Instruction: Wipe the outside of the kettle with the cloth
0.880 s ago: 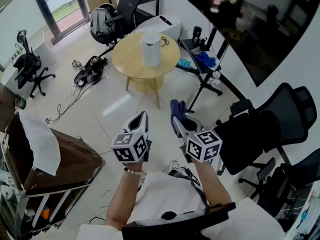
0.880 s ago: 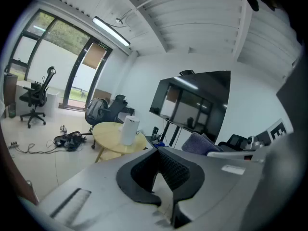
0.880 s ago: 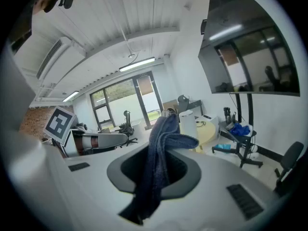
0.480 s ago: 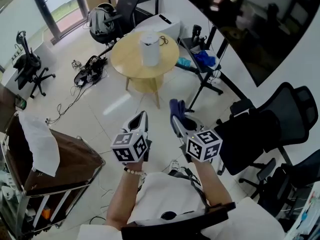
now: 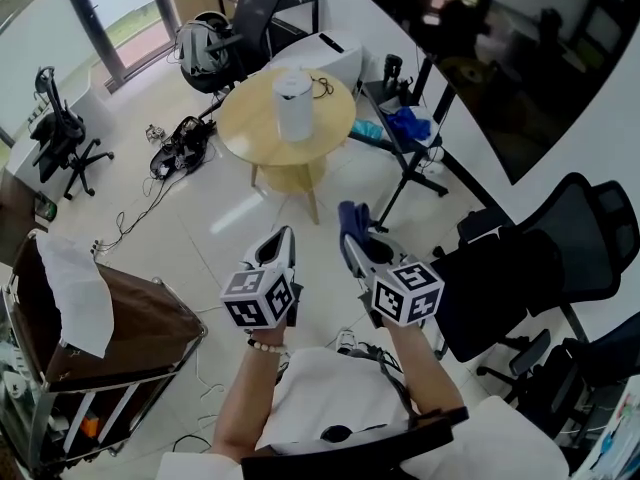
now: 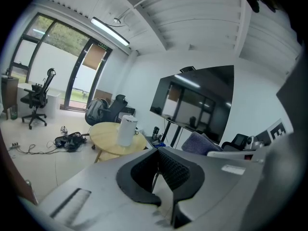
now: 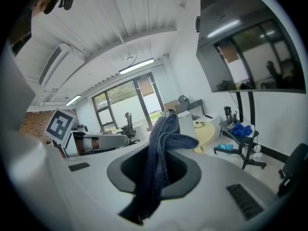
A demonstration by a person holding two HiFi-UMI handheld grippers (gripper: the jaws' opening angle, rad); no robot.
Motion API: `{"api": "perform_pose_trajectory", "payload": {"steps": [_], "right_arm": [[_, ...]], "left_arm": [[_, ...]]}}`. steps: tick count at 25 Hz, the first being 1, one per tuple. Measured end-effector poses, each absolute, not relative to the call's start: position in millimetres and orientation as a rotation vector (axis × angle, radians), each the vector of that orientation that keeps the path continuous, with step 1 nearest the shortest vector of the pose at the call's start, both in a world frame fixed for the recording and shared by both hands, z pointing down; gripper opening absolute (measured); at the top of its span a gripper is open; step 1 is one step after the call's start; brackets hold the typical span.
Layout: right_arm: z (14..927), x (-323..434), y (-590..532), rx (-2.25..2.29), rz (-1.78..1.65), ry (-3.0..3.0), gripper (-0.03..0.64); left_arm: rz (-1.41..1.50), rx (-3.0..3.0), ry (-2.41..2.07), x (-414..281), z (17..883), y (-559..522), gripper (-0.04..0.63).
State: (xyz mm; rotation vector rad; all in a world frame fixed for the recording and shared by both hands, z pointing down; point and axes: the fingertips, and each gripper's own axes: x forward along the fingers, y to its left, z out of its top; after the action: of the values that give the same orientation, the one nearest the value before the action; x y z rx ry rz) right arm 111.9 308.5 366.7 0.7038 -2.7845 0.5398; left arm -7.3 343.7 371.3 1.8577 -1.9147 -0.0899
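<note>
Dark blue cloth (image 7: 160,160): one, pinched between the jaws of the right gripper (image 7: 161,174). Its top end flops over and its tail hangs down through the jaw gap. Left gripper (image 6: 157,154): jaws pressed together, nothing between them.

In the head view both grippers, left (image 5: 286,234) and right (image 5: 351,252), are held side by side in front of the person, apart from each other.

- Kettle (image 5: 293,105): one, white, upright near the middle of the table, with a dark cord (image 5: 323,83) just beside it.
- Table (image 5: 258,133): one, round, wooden, well ahead of both grippers.
- Cloth (image 5: 351,218) and kettle are well apart.
- Black office chairs: four that I can count. One is left by the window (image 5: 58,133), one at the far desk (image 5: 255,3), and two are on the right (image 5: 535,268) (image 5: 598,363).
- Brown cart (image 5: 130,333): one, lower left, with a white sheet (image 5: 75,293) draped over it.
- Dark screen (image 5: 500,53): one, on a stand at the right.
</note>
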Motion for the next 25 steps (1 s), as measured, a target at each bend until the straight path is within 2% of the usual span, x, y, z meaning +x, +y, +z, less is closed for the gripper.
{"api": "perform_pose_trajectory", "payload": {"steps": [12,25], "right_arm": [[375.0,144.0,258.8,0.65,0.595,-2.805,0.064],[401.3,87.5,167.7,0.678,0.638,-2.768,0.064]], "left_arm": [[-0.062,1.8,-1.972,16.2,376.2,308.5,0.0],[-0.081,1.802,-1.973,-66.7,387.1,207.8,0.0]]}}
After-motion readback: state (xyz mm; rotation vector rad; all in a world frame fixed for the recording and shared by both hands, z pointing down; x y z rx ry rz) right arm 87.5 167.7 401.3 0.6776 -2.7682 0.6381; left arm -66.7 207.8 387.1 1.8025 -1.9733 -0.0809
